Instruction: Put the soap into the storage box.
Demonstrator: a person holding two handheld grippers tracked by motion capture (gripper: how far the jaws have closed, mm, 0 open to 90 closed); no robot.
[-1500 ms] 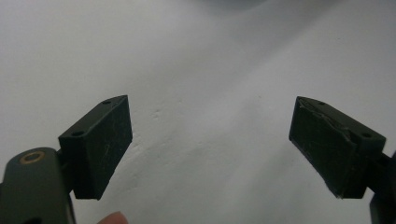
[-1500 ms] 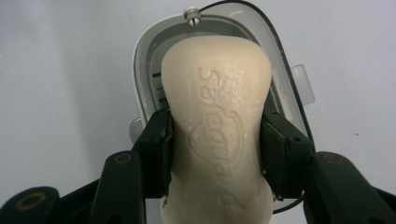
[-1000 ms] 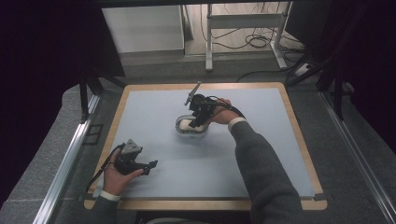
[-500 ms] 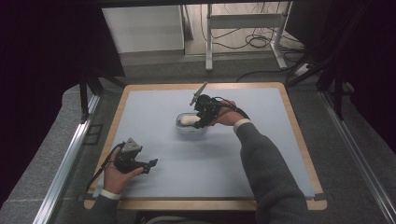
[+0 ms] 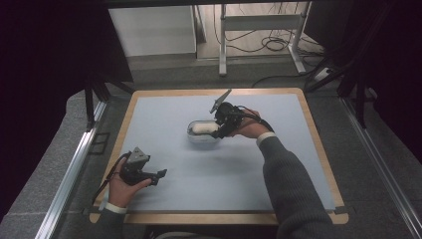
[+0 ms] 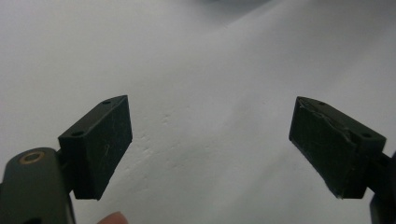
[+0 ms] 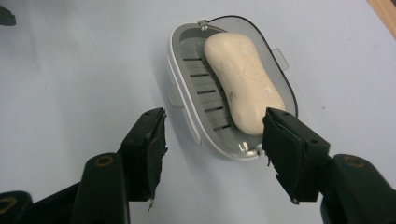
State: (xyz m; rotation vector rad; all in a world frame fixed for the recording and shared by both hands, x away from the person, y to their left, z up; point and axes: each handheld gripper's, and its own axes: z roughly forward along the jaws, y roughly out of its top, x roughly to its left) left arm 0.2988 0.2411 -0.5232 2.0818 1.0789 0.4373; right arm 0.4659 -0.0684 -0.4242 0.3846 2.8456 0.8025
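Right gripper view puts your right gripper [image 7: 212, 140] just short of the soap dish [image 7: 187, 98], jaws spread wide with nothing between them — one pad sits off the dish's near rim over bare mat, the other overlaps the near end of the soap bar [image 7: 243, 86]. That spread looks set to take the dish across its width, or the bar alone; I cannot tell which you intend. The bar lies lengthwise on the slatted grey insert, toward one side, so a pinch on the dish rim may meet the soap first.

From the high view, the dish rests near the middle of the pale blue mat [image 5: 164, 124], and your left gripper [image 5: 158, 175] is parked well apart near the front left corner. Its jaws stand wide apart too, empty, over plain mat — probably kept there to leave the other hand room.

A wooden frame [image 5: 318, 144] borders the mat. Beyond it are grey floor, a metal table frame [image 5: 259, 22] and loose cables [image 5: 276, 45]; the sides are dark.
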